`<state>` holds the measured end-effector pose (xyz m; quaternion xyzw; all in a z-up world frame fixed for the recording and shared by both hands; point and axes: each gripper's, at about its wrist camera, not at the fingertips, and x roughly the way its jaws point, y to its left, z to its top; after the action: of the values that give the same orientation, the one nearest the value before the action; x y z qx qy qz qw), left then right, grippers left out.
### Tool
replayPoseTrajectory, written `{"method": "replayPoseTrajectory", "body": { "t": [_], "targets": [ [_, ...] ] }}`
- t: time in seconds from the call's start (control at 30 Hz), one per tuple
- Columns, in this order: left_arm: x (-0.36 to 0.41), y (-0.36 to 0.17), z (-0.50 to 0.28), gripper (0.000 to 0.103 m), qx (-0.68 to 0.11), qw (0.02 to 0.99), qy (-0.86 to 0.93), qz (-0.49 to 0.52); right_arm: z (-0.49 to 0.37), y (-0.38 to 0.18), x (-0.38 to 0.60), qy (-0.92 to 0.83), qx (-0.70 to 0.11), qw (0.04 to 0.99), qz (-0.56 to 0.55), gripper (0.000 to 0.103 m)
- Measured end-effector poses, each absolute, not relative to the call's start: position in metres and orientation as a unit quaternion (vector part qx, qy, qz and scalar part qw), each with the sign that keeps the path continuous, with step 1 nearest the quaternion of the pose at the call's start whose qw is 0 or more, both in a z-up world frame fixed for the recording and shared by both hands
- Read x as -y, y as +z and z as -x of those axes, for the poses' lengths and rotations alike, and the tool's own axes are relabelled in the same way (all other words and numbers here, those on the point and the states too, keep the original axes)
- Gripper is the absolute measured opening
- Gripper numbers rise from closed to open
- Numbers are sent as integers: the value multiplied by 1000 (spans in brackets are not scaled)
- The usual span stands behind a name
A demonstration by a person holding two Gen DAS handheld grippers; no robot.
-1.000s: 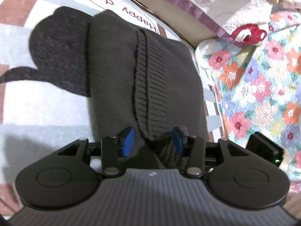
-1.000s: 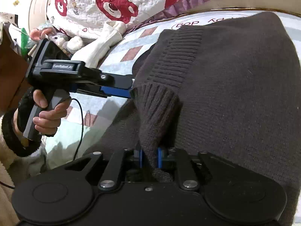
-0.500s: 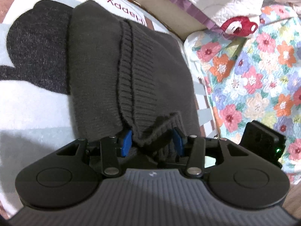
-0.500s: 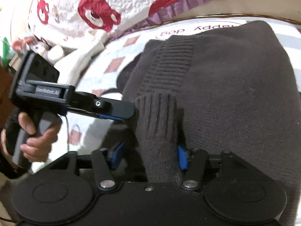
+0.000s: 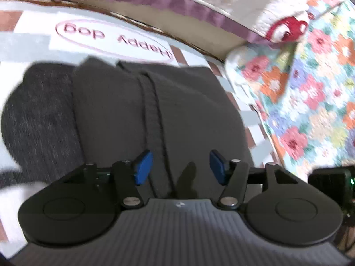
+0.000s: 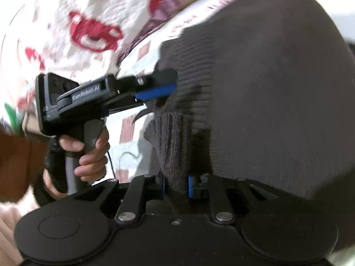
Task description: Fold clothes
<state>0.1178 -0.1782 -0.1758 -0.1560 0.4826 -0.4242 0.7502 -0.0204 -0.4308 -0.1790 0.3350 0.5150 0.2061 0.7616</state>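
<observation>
A dark brown knit sweater (image 5: 188, 110) lies folded on a pale mat (image 5: 26, 48), its ribbed edge (image 5: 155, 119) running toward me. My left gripper (image 5: 180, 166) hovers over that edge; its jaws are opening and the blue pads touch nothing. The right wrist view shows the same left gripper (image 6: 170, 84) from the side at the sweater's (image 6: 266, 88) left edge, held by a hand (image 6: 88, 155). My right gripper (image 6: 177, 186) is closing, and its pads press on the ribbed cuff (image 6: 170, 141), which stands up from the jaws.
The mat carries a "Happy dog" label (image 5: 115, 37) and a charcoal patch (image 5: 37, 122) left of the sweater. A floral quilt (image 5: 310, 93) lies to the right, a bear-print quilt with a purple border (image 5: 199, 8) behind. The right gripper's black body (image 5: 330, 184) shows at far right.
My left gripper let go of the ribbed hem, opened wider and pulled back from it. My right gripper opened around the cuff, then closed on it again while rolling.
</observation>
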Motion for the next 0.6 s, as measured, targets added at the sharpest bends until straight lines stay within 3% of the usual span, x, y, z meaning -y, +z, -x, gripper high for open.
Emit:
{"method": "replayPoseTrajectory", "body": {
  "t": [0.1, 0.2, 0.37, 0.6],
  "targets": [
    [191, -177, -137, 58, -483, 757, -413, 152, 25, -179, 437, 214, -503, 760, -352, 21],
    [204, -171, -140, 68, -469, 771, -403, 153, 30, -174, 439, 232, -496, 760, -348, 21],
    [209, -158, -118, 68, -441, 815, -370, 69, 39, -166, 442, 264, -492, 754, -345, 21],
    [215, -176, -142, 60, -489, 746, -430, 141, 42, -168, 443, 270, -502, 753, -329, 21]
  ]
}}
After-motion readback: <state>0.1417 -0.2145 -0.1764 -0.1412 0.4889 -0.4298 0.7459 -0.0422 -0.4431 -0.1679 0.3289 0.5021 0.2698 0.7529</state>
